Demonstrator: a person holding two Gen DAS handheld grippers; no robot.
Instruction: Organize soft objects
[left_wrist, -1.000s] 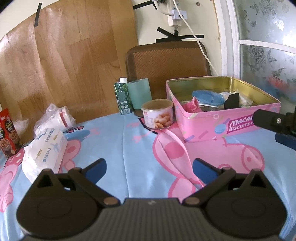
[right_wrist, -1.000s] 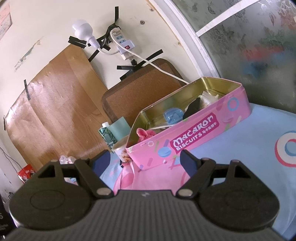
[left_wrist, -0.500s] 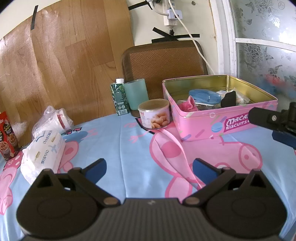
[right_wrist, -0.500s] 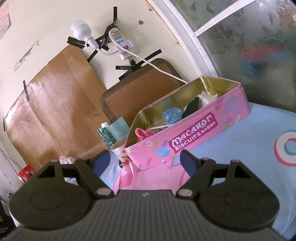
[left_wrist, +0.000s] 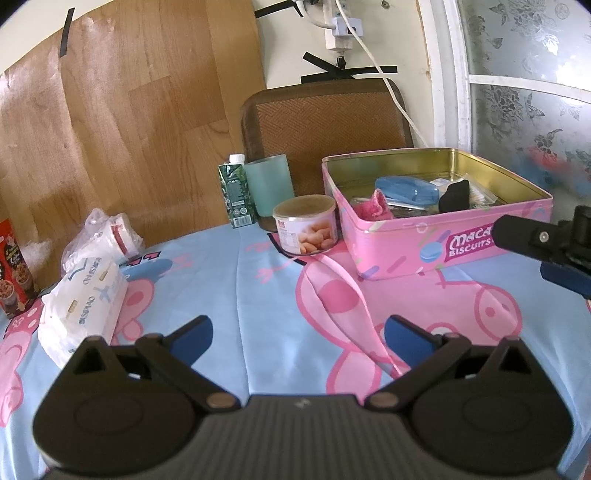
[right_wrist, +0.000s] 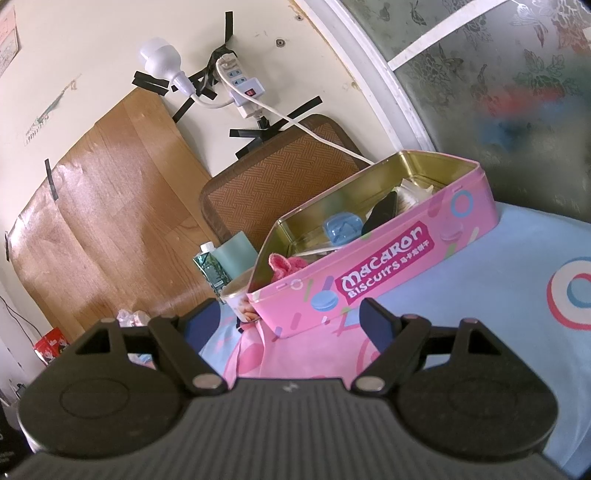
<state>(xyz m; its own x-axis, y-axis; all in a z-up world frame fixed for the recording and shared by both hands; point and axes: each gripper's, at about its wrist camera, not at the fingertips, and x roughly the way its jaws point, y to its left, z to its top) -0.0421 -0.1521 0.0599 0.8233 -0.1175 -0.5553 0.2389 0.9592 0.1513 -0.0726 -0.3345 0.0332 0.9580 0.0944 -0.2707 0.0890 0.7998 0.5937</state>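
An open pink Macaron Biscuits tin (left_wrist: 399, 251) (right_wrist: 369, 291) stands at the back right of the table. Inside lie a pink knitted cloth (left_wrist: 375, 206) (right_wrist: 286, 266), a blue case (left_wrist: 406, 188) (right_wrist: 341, 229), a black soft item (left_wrist: 454, 195) (right_wrist: 380, 214) and clear bags. A white tissue pack (left_wrist: 85, 302) and a crumpled plastic bag (left_wrist: 103, 240) lie at the left. My left gripper (left_wrist: 297, 336) is open and empty above the cloth-covered table. My right gripper (right_wrist: 290, 321) is open and empty in front of the tin; it shows at the right edge of the left wrist view (left_wrist: 543, 251).
A round snack can (left_wrist: 306, 230), a teal cup (left_wrist: 267, 190) and a green drink carton (left_wrist: 236, 197) stand left of the tin. A red snack box (left_wrist: 14, 266) stands at the far left. A brown chair back (left_wrist: 325, 125) and a wood board are behind the table.
My left gripper has drawn back and risen slightly, so the tin and can look a little farther off. The right gripper has barely moved. Both stay open.
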